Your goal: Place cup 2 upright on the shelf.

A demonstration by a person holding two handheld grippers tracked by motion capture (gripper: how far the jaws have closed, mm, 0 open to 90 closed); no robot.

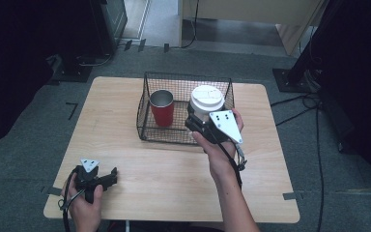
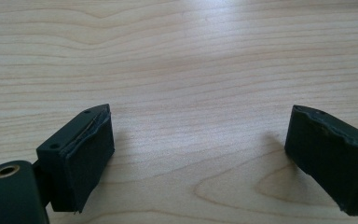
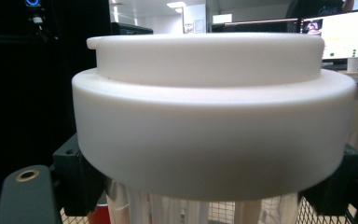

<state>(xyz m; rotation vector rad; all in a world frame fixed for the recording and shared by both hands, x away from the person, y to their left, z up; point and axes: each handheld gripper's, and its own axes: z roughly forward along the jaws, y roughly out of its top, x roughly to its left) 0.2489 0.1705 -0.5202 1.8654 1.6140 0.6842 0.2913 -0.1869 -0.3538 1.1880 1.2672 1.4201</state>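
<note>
Right gripper view: cup (image 3: 214, 121) bottom cut off

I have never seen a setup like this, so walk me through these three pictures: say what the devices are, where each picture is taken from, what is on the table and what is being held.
There is no robot here. A person holds a hand-operated gripper in each hand, each with two black jaws and its own small camera.

The high view looks down on a wooden table. On it stands a black wire basket with a red cup inside. The right gripper holds a white-lidded cup over the basket.

The right gripper view looks along that gripper's jaws: the white lid is close up, the jaws closed on the cup just beneath it.

The left gripper rests near the table's front left corner. In its own view the jaws stand wide apart over bare wood, holding nothing.
</note>
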